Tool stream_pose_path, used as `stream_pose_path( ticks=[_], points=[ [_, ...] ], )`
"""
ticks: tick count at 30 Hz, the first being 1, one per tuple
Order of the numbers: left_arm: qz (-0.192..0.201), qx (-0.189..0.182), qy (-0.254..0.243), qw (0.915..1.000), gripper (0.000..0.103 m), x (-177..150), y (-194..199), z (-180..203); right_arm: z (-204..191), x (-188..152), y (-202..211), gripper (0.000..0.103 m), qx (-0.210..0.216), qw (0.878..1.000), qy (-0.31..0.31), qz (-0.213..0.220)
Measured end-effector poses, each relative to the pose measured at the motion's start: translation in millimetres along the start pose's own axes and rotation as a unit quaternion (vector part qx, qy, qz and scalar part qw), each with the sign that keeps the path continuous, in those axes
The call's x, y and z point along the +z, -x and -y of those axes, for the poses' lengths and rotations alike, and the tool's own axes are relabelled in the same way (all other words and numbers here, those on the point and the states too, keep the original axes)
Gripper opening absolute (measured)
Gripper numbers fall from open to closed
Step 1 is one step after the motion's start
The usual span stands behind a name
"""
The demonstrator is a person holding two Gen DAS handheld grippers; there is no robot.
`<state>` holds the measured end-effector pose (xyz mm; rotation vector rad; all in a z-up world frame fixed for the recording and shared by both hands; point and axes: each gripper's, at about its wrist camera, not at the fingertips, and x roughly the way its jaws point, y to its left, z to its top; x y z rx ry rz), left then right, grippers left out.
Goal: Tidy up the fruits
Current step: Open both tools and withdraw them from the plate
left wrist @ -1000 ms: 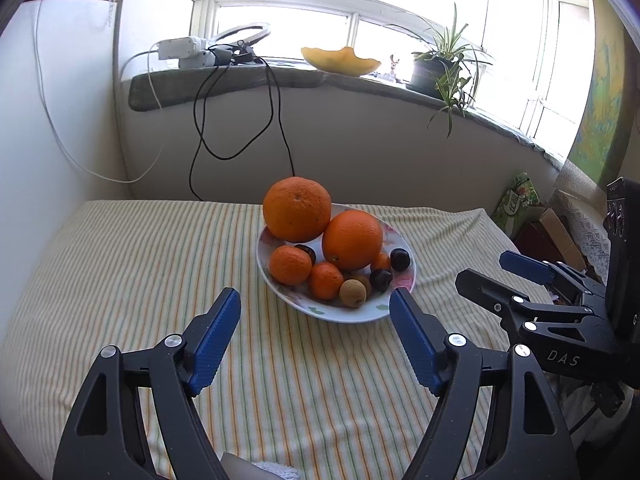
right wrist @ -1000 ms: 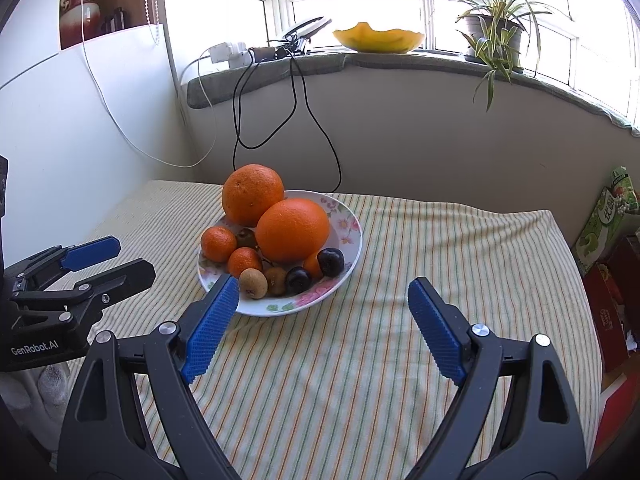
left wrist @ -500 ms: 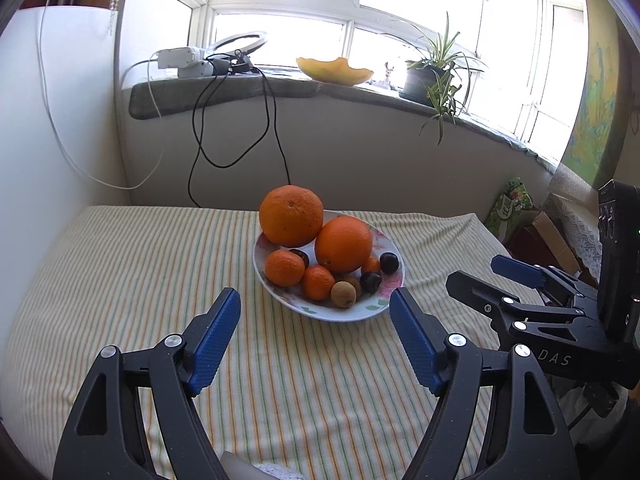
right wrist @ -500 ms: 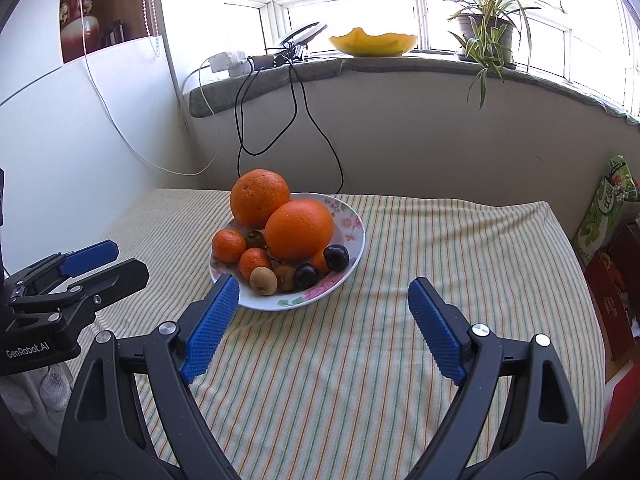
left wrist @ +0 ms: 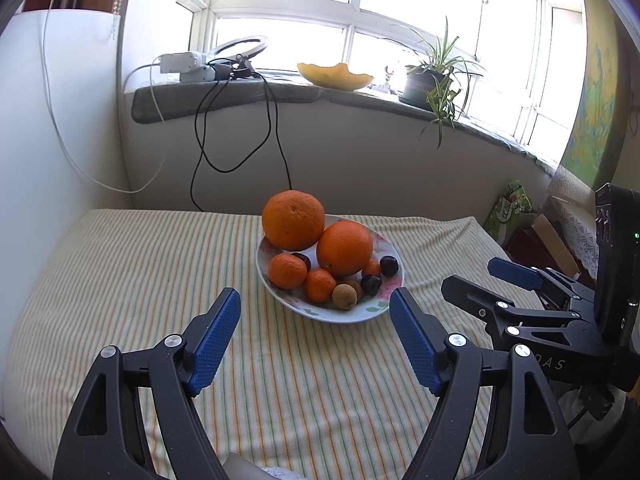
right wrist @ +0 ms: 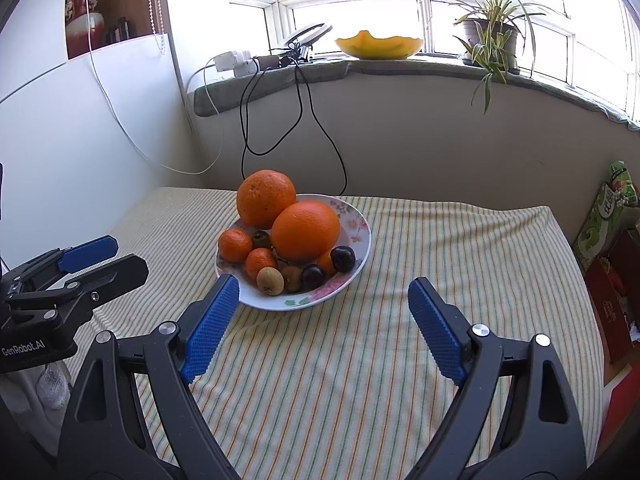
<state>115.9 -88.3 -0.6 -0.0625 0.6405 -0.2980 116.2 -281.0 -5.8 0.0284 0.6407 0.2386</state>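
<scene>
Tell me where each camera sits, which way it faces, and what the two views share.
Left wrist: on the left gripper, angled down at the plate; own open fingers below, right gripper at right.
Right wrist: on the right gripper, angled down over the striped cloth; left gripper at left.
Shared: plate, two big oranges, windowsill plant.

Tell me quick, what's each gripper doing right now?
Left gripper: open, holding nothing.
Right gripper: open, holding nothing.

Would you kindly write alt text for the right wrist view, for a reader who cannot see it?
A floral plate piled with two large oranges, small tangerines and dark plums sits on a striped tablecloth. The open right gripper hovers empty before it, the left gripper at the left edge.
</scene>
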Motion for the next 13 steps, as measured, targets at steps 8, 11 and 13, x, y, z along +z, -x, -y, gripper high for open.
stream_pose_path(
  ticks=[8,11,13],
  points=[
    [0.004,0.001,0.001,1.0000,0.077,0.1,0.9,-1.5,-1.2,-0.1,-0.1,0.089,-0.002,1.000,0.000,-0.001],
    [0.006,0.001,0.001,1.0000,0.077,-0.1,1.2,-4.0,0.8,-0.9,-1.6,0.089,-0.004,1.000,-0.003,-0.003],
    [0.005,0.004,0.003,1.0000,0.077,0.1,-0.1,-7.8,2.6,-1.6,-2.6,0.089,-0.005,1.000,-0.004,-0.004]
  ],
)
